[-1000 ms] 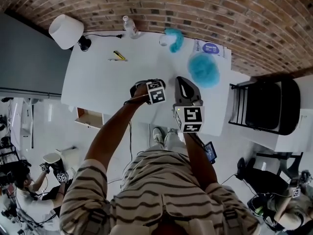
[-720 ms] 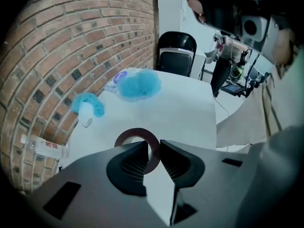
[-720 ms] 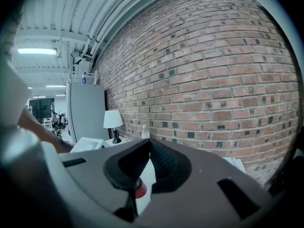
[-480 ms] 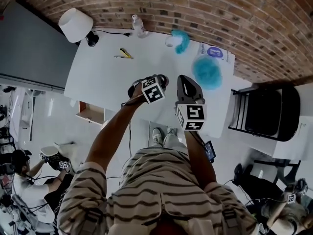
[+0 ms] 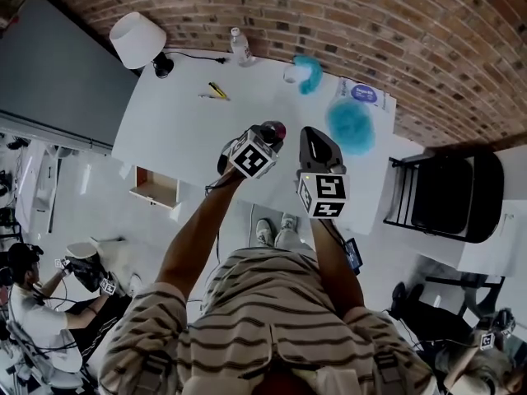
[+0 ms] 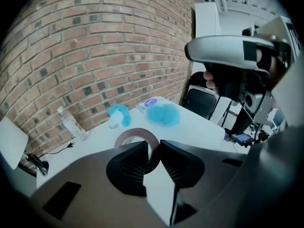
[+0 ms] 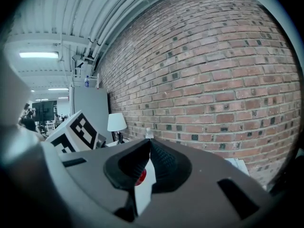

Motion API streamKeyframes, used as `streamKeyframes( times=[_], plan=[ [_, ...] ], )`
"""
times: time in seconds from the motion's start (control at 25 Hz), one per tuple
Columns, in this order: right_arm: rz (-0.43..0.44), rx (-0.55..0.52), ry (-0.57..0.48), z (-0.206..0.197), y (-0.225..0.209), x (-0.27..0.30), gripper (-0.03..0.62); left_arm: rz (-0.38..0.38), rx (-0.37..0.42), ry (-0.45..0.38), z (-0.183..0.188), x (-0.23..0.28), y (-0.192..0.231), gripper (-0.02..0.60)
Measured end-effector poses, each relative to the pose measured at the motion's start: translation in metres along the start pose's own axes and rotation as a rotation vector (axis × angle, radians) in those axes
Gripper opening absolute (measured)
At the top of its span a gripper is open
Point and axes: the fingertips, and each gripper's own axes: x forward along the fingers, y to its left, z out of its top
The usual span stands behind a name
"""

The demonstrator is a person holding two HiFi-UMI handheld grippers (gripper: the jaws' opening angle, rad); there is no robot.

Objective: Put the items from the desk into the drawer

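Two grippers hang above the desk (image 5: 181,138) near its front edge. The left gripper (image 6: 153,148) has its jaws clamped on the rim of the one tape roll (image 6: 135,131), lifted clear of the desk. The right gripper (image 7: 148,148) has its jaws pressed together; a small red patch shows low in the gap, too small to identify. Along the desk's far edge by the brick wall stand one lamp (image 5: 136,38) and one bottle (image 5: 240,48). Two blue fluffy items (image 5: 310,72) (image 5: 352,123) lie toward its far right end, beside one packet (image 5: 362,95) that the round one partly hides. One yellow pen (image 5: 216,91) lies farther in. One drawer (image 5: 155,188) juts open below the desk's left front edge, its inside hard to see.
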Motion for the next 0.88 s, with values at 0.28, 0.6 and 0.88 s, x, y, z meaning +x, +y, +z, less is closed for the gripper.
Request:
streamKeyframes(
  times=[0.28, 0.6, 0.88],
  plan=[
    [0.016, 0.005, -0.013, 0.006, 0.009, -0.006, 0.011, 0.082, -0.092, -0.147, 0.023, -0.034, -0.001, 0.083],
    [0.02, 0.014, -0.014, 0.011, 0.009, -0.008, 0.011, 0.171, -0.165, -0.274, 0.04, -0.067, -0.005, 0.083],
    [0.042, 0.005, -0.024, 0.018, 0.017, -0.005, 0.011, 0.288, -0.226, -0.43, 0.058, -0.103, 0.0, 0.083]
  ],
)
